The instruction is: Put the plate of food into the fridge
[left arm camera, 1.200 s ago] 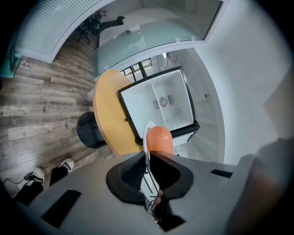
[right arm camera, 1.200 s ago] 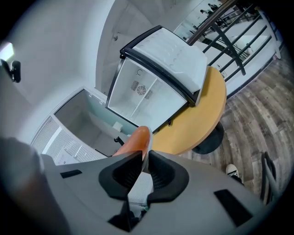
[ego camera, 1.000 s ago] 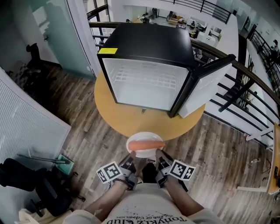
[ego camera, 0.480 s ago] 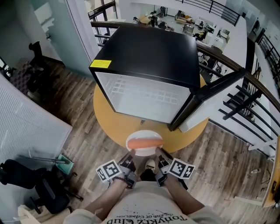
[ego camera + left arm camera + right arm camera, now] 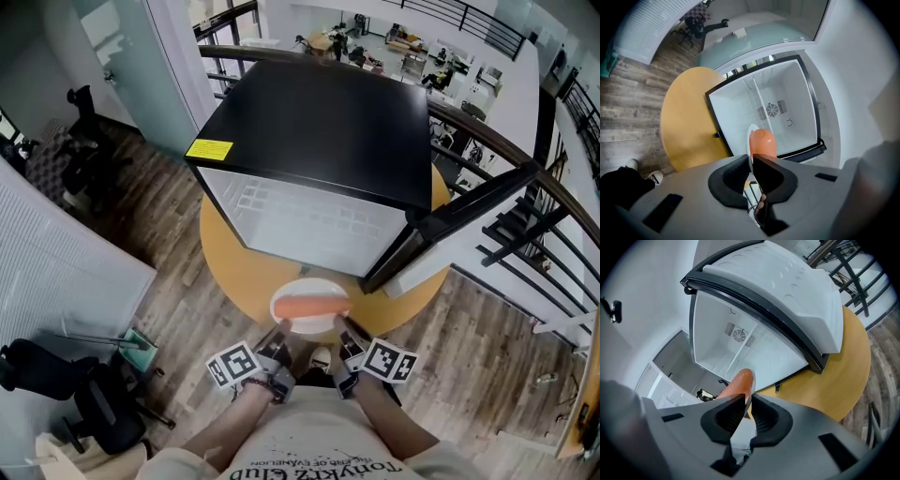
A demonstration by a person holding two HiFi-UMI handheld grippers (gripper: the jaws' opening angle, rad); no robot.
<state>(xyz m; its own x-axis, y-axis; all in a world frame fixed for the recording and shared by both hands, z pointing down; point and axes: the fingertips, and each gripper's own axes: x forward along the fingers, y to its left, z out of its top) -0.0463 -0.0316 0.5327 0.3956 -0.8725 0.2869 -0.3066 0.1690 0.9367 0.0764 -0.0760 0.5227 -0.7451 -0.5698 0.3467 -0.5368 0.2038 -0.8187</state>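
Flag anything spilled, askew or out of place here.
Nothing stands out: the plate looks level, gripped by the left gripper and right gripper, the sausage lies on it, and the fridge stands open.

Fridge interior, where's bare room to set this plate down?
Both fridge levels look bare: on the wire shelf and beneath it. The table strip between fridge front and table edge is also free. Tight: beside the open door at the right.

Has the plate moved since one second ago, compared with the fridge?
Yes. The plate is closer to the open fridge: before it hung past the near edge of the table, now it is over the table.
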